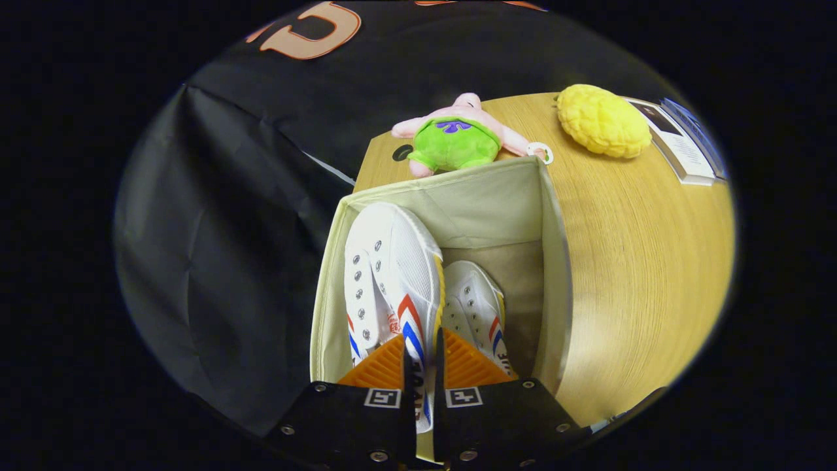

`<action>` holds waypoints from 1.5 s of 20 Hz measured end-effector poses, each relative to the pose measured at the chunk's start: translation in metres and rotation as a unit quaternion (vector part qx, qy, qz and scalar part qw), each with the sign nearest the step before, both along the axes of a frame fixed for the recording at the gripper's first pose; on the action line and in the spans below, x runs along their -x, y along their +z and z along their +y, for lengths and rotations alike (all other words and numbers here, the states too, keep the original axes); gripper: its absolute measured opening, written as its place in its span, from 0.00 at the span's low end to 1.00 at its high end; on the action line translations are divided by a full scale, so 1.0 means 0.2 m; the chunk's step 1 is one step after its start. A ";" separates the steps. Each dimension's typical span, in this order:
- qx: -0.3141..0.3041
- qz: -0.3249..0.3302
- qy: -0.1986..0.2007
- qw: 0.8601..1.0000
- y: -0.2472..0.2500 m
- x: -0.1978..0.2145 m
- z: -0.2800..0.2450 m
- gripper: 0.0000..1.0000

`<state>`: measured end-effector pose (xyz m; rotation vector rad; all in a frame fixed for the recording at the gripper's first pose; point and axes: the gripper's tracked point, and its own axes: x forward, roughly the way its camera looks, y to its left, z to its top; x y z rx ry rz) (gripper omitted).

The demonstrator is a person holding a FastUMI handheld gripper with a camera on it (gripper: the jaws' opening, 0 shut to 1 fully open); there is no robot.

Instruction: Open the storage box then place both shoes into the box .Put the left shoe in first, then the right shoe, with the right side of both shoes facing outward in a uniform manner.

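An open cream fabric storage box [552, 261] stands on the wooden table. My gripper [424, 366] is shut on the side wall of a white shoe [399, 261] with red and blue chevrons, held over the box's left half with its toe pointing away from me. A second matching white shoe [477, 304] lies lower inside the box, just right of the held one, partly hidden behind my right finger.
Beyond the box lie a pink plush toy in green shorts [454, 137] and a yellow plush [601, 121]. A booklet [683, 144] rests at the table's far right. Bare wooden table [641, 275] runs right of the box. Black cloth hangs left.
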<state>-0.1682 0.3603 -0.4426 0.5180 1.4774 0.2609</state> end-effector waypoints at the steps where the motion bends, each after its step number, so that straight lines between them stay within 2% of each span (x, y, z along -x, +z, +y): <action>1: -0.001 0.012 -0.006 1.000 0.01 0.02 0.01 0.11; 3: -0.005 0.030 -0.014 0.999 0.00 0.04 0.02 0.11; 5: -0.012 0.044 -0.001 0.999 -0.01 0.07 0.05 0.14; 7: -0.048 0.061 0.004 0.997 0.04 0.09 0.10 0.27; 8: -0.092 0.065 -0.018 0.993 0.13 0.05 0.13 0.40; 10: -0.137 0.037 -0.059 0.988 0.25 -0.07 0.12 0.56; 11: -0.136 0.020 -0.062 0.989 0.27 -0.11 0.06 0.64; 13: -0.115 -0.015 -0.058 0.992 0.33 -0.16 -0.08 0.68; 15: -0.100 -0.048 -0.061 0.992 0.39 -0.20 -0.21 0.76; 16: -0.095 -0.065 -0.064 0.991 0.43 -0.23 -0.28 0.83; 19: -0.067 -0.126 -0.075 0.987 0.55 -0.31 -0.51 0.91; 22: -0.045 -0.191 -0.093 0.976 0.71 -0.40 -0.73 0.95; 25: -0.022 -0.261 -0.108 0.959 0.89 -0.50 -0.97 0.96; 27: 0.016 -0.312 -0.104 0.944 0.99 -0.54 -1.13 0.96; 30: 0.078 -0.388 -0.095 0.913 1.15 -0.61 -1.34 0.97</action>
